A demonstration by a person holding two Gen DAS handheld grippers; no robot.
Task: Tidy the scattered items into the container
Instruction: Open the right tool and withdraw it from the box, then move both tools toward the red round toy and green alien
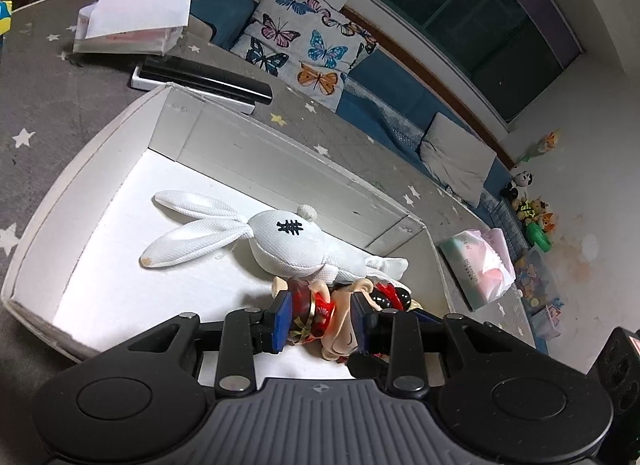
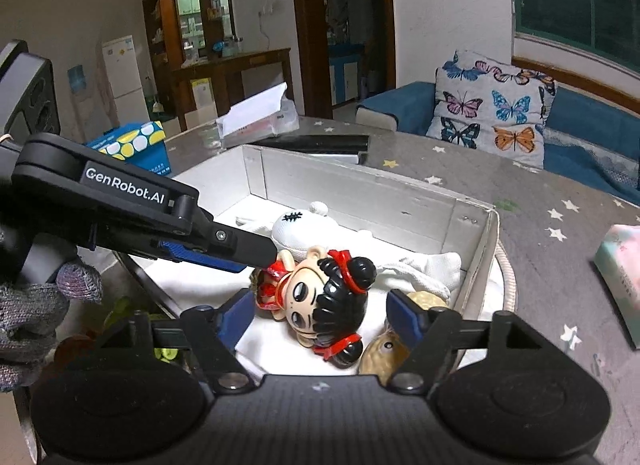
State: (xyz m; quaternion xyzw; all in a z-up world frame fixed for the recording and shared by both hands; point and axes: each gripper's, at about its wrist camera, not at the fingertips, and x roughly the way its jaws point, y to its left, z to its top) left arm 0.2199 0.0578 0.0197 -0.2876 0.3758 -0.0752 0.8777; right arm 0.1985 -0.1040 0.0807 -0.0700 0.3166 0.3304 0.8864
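Note:
A white cardboard box (image 1: pixel 100 153) stands on the star-patterned table, also in the right wrist view (image 2: pixel 360 193). A white plush rabbit (image 1: pixel 276 241) lies inside it (image 2: pixel 304 229). My left gripper (image 1: pixel 322 317) is shut on a doll in a red dress with black hair buns (image 1: pixel 316 313), low inside the box near the rabbit. In the right wrist view the left gripper (image 2: pixel 264 261) comes in from the left and holds the doll (image 2: pixel 320 297) by its body. My right gripper (image 2: pixel 322 315) is open, its blue pads on either side of the doll's head. A beige toy (image 2: pixel 384 349) lies beside the doll.
A tissue pack (image 1: pixel 480 265) lies on the table right of the box. A black and white flat device (image 1: pixel 200 81) and a clear box with paper (image 1: pixel 128 29) lie behind it. A blue patterned box (image 2: pixel 132 145) stands at the far left. A sofa with a butterfly cushion (image 2: pixel 492 109) is behind.

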